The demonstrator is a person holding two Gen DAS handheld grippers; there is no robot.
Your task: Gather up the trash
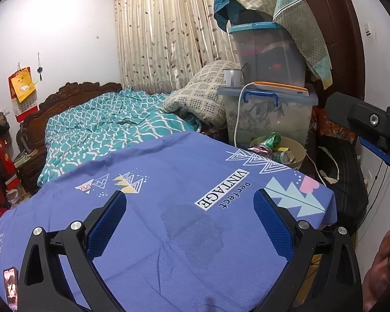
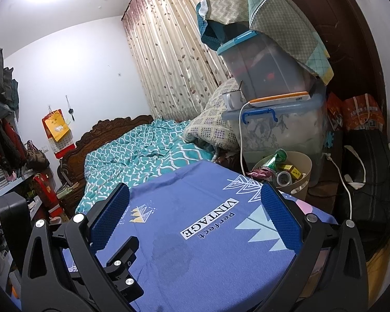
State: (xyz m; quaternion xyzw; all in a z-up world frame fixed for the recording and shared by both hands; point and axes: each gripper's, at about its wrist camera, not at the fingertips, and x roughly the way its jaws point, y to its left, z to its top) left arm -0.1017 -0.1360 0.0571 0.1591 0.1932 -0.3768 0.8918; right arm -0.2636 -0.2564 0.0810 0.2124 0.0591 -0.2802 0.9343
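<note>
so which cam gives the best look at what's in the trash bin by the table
The right wrist view. There the beige trash bin stands almost fully visible beyond the table's far corner, showing a green can, yellow boxes and a tape roll. In the left wrist view the purple tablecloth hides the bin's lower half and the contents look smaller.
</note>
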